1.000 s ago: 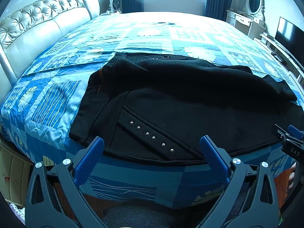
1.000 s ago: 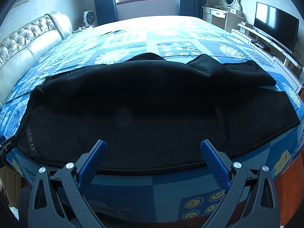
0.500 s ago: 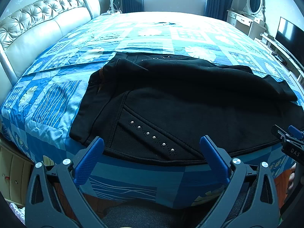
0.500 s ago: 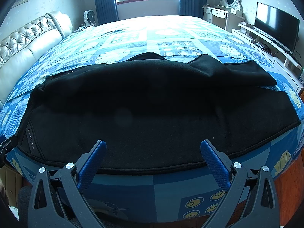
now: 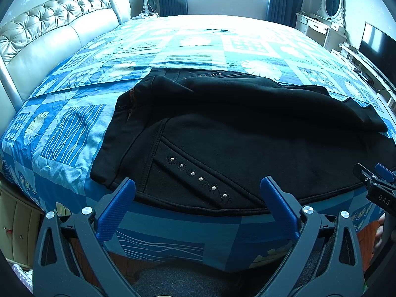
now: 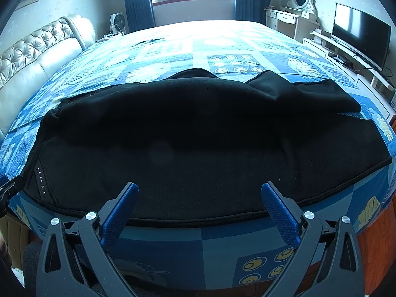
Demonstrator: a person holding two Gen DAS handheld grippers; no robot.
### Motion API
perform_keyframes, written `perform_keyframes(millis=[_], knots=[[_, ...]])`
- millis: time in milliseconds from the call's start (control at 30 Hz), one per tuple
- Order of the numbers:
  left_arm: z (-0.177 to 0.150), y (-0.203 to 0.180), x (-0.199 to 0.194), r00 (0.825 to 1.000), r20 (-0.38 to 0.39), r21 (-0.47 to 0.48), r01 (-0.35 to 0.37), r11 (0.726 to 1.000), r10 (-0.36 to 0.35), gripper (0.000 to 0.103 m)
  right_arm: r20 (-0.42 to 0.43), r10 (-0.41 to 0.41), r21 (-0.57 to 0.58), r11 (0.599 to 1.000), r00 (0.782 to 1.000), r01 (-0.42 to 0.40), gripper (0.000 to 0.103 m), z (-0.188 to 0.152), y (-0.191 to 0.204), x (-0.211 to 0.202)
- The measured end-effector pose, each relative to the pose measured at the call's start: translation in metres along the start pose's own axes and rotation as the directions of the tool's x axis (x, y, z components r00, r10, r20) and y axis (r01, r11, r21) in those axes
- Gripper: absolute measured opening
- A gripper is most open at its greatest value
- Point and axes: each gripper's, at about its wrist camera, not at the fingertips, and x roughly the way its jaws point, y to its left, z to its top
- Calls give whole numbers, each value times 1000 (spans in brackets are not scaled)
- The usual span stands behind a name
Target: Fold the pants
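Note:
Black pants [image 5: 235, 133] lie spread across the near edge of the bed, waist end to the left with a studded pocket seam [image 5: 198, 175]. They fill the right wrist view [image 6: 198, 143], leg ends at the right. My left gripper [image 5: 198, 188] is open and empty, just short of the pants' near hem by the pocket. My right gripper [image 6: 199, 193] is open and empty, in front of the near hem mid-leg. The right gripper's tip shows at the right edge of the left wrist view [image 5: 376, 180].
The bed has a blue patterned quilt [image 5: 74, 133] and a tufted headboard [image 5: 49, 32] at the left. A dressing table with mirror [image 6: 294, 17] and a TV [image 6: 358, 37] stand along the right wall. A fan [image 5: 149, 2] is by the window.

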Motion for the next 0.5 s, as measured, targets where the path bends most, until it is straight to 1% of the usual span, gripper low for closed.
perform_keyframes(millis=[500], knots=[[-4, -1, 4, 1000, -16, -1, 5, 1000, -5, 101, -5, 10, 4, 1000, 1000, -10, 99, 2, -1, -3]])
